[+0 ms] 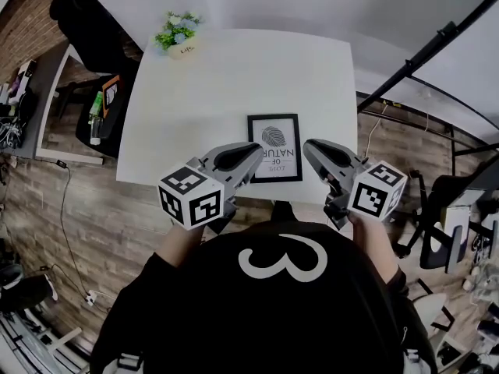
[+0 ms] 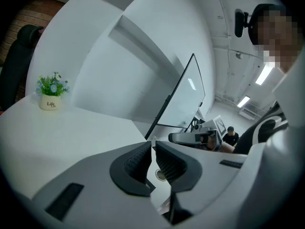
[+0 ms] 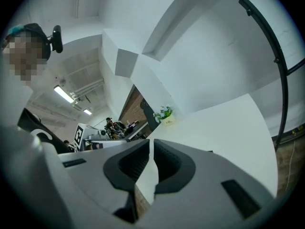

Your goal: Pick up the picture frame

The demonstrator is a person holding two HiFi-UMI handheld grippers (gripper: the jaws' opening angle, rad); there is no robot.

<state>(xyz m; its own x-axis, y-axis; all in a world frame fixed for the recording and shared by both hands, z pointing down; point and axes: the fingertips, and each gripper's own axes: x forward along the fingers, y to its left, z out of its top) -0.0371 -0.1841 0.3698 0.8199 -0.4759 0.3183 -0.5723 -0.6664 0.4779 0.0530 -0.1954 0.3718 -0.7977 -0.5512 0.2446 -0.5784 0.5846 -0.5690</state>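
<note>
Picture frame (image 1: 274,147), black-rimmed, fingerprint print, on table (image 1: 234,76); left tool (image 1: 256,149), right tool (image 1: 309,146) both closed.

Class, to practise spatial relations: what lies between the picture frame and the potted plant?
Nothing: in the head view only bare white table separates the picture frame from the potted plant.

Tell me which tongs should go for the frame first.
Left, narrowly. In the head view the left tongs overlap the frame's left edge, while the right tongs sit just off its right edge. Both are shut and would have to open first.
</note>
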